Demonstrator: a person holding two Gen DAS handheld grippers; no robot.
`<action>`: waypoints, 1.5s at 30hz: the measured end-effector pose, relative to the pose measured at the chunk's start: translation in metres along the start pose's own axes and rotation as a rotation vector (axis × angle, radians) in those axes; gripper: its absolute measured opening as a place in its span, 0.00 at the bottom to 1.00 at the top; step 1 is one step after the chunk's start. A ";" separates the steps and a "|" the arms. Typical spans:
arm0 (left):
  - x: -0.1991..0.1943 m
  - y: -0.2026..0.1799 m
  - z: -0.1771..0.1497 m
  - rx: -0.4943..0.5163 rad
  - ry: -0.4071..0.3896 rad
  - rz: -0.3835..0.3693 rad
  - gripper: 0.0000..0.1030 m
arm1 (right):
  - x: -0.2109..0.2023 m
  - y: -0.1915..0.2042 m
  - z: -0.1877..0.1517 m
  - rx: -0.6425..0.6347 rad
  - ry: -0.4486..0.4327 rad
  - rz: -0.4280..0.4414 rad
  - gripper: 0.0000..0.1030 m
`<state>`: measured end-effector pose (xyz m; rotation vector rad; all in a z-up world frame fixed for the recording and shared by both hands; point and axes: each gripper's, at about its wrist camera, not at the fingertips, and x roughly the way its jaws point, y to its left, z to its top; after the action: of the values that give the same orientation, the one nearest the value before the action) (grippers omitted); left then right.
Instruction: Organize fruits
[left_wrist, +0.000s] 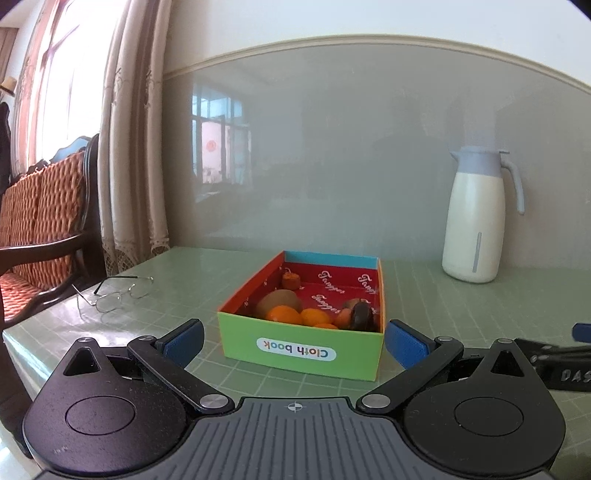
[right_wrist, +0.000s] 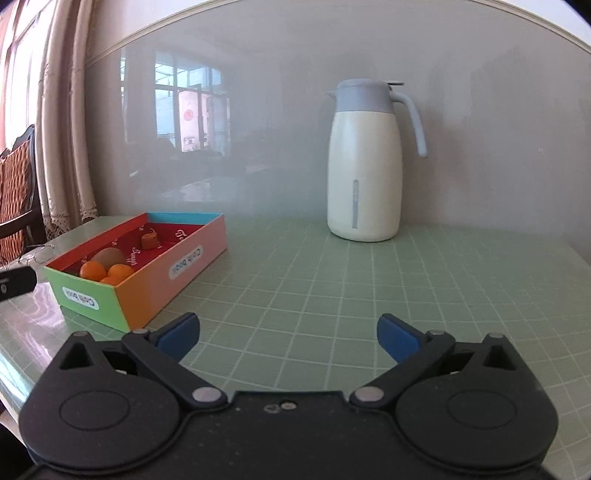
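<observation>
We hold the left gripper (left_wrist: 293, 341) and right gripper (right_wrist: 287, 334) empty, jaws spread wide. The fruits (left_wrist: 295, 314) already lie inside the box (left_wrist: 301, 352) on the green surface (right_wrist: 332, 280). Judging so, only withdrawal remains.

Fruits (left_wrist: 284, 314) in box (left_wrist: 301, 350) — glasses (left_wrist: 118, 291) left (jug (left_wrist: 474, 218) right)

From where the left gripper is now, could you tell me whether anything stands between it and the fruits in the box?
Only the box's own green front wall. The left gripper is open and low, facing that wall, with the fruits behind it, so it would likely need to go over the rim. Nothing else lies between.
</observation>
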<state>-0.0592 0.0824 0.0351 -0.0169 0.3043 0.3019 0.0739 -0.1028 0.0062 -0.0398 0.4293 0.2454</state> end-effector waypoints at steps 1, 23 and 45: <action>0.000 0.000 0.000 -0.002 -0.001 -0.003 1.00 | 0.001 0.003 0.000 -0.009 -0.005 0.000 1.00; 0.002 0.000 -0.002 -0.009 -0.002 0.001 1.00 | 0.001 0.008 0.000 -0.018 -0.022 0.023 1.00; 0.003 0.000 -0.002 -0.013 -0.001 0.002 1.00 | 0.003 0.010 -0.001 -0.019 -0.019 0.023 1.00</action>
<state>-0.0566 0.0836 0.0326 -0.0293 0.3011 0.3057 0.0733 -0.0928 0.0043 -0.0515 0.4090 0.2723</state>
